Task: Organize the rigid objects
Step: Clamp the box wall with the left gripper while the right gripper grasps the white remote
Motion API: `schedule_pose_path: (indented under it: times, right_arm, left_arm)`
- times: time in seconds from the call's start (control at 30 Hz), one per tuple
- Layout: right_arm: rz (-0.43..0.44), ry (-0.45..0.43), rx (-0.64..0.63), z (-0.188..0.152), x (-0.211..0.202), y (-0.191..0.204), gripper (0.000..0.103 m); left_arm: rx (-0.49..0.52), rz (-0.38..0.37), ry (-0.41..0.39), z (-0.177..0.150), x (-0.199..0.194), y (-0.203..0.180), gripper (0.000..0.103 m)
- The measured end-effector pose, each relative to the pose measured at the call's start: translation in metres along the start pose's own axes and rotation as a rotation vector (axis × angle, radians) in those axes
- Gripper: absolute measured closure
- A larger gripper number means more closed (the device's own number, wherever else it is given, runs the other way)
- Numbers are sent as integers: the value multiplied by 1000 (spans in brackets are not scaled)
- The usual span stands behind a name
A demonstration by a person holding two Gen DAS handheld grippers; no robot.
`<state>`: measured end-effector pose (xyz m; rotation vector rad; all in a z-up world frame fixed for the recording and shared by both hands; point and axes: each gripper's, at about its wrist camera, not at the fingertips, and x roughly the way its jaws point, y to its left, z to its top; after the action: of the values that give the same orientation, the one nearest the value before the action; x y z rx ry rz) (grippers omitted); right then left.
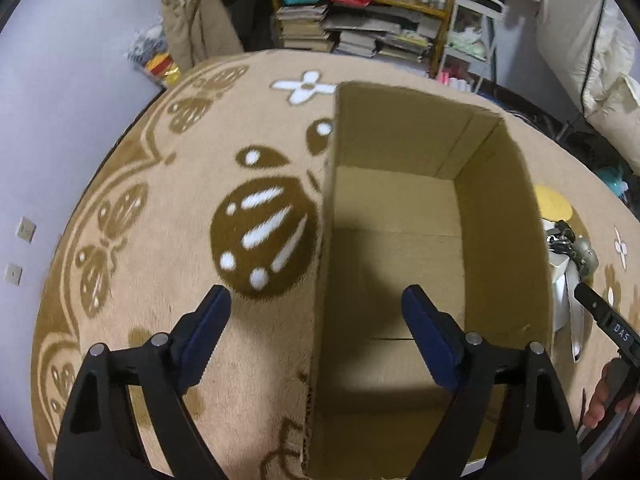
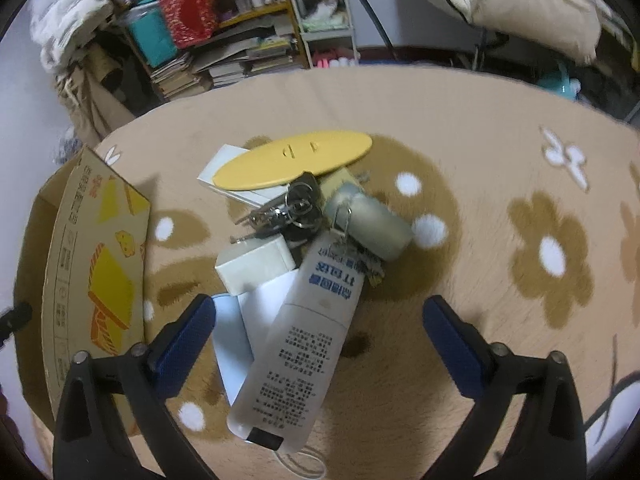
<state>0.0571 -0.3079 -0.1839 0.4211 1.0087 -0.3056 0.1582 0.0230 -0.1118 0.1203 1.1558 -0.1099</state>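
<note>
Hovering over the pile: right hand-held gripper (image 2: 318,316), blue-padded jaws spread wide, nothing between them. Left hand-held gripper (image 1: 316,306) likewise spread and empty, straddling the near left wall of the open brown cardboard box (image 1: 532,216); its right finger sits above the box interior, its left over the tan flower-patterned plush cover (image 1: 160,240) on the desk.

Box interior: bare cardboard floor as far as visible, nothing loaded yet. Judgement: task is at its start, first pick not yet made.

Pile, near to far in the right wrist view:
- white cylindrical tube with black and blue printed text (image 2: 304,340), lying lengthwise, its upper part between the right jaws, on top of a flat white card or sleeve (image 2: 232,344).
- small off-white rectangular box (image 2: 256,262), just left of the tube's far end.
- grey-green cylinder (image 2: 372,224), lying tilted, touching the tube's far end.
- bunch of metal keys on a ring (image 2: 296,208), between the small box and the cylinder.
- yellow oval plastic lid (image 2: 292,158), resting on a white flat box (image 2: 218,168), farthest.

The cardboard box stands just left of the pile.

Next move, judged: lower the right gripper onto the tube, close across its width, lift clear without dragging the keys or cylinder, carry left into the box. Tube is round and smooth; may roll if pinched off-centre.
</note>
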Motion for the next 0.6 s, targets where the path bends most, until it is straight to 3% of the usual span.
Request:
schedule_pose_path:
  times: [0.13,0.37,0.43,0.47,0.6]
  right_arm:
    - [61,31,102,-4,8,-14,7]
    - [84,47,189,-3,19,-28,12]
    - [92,53,187,-2,21,-27,12]
    - [94,58,180,-1,23,-24,12]
    - [81,79,153,-3,26,-19,13]
  left_arm:
    - [-35,2,60,-3,13,8,20]
    - [-55,8,103,-7,23,12,53]
    - [-52,30,127,-8,27,12,56]
    - [-53,38,130,-9,28,13,64]
    - [-68,15,136,-9,27,15,76]
